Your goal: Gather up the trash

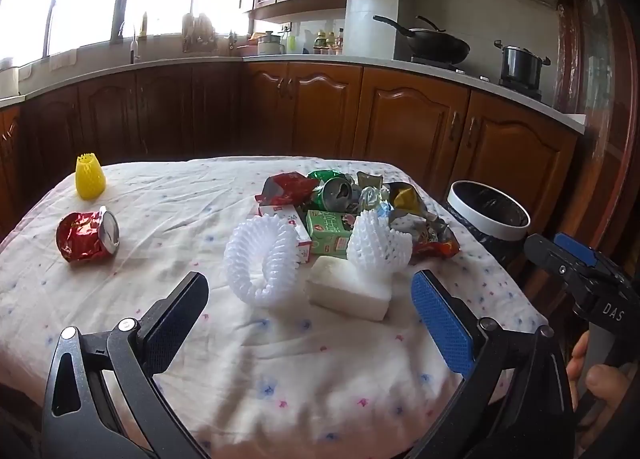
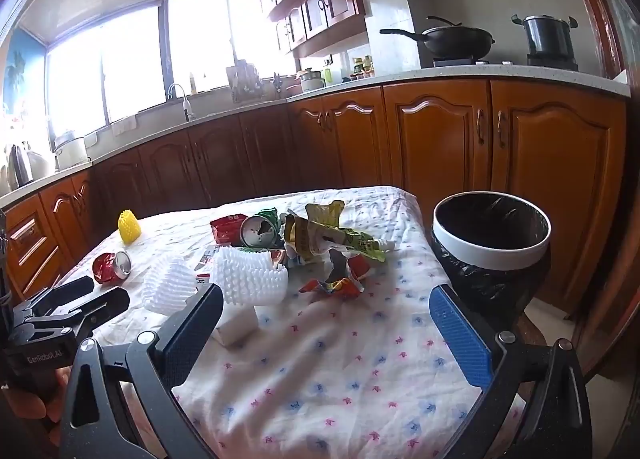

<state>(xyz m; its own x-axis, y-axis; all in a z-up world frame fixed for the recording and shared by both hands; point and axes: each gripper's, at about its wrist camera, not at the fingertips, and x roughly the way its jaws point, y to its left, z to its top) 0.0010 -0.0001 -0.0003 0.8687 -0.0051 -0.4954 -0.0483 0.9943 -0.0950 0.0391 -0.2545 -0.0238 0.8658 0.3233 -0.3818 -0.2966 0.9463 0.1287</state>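
Both the left gripper (image 1: 308, 315) and right gripper (image 2: 326, 329) hover spread wide, gripping nothing. Ahead lie 2 ribbed white foam nets (image 1: 260, 259), 1 spongy foam block (image 1: 348, 293), 2 crumpled cans (image 1: 86, 235) and crinkled foil wrappers (image 2: 332, 239). The round black-lined bin (image 2: 492, 235) stands right of the right gripper.

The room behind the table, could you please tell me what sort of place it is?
Most likely a home kitchen: a black wok and a lidded pot stand on a stove, wooden cabinets run under the counter, and a sink tap stands below the windows.
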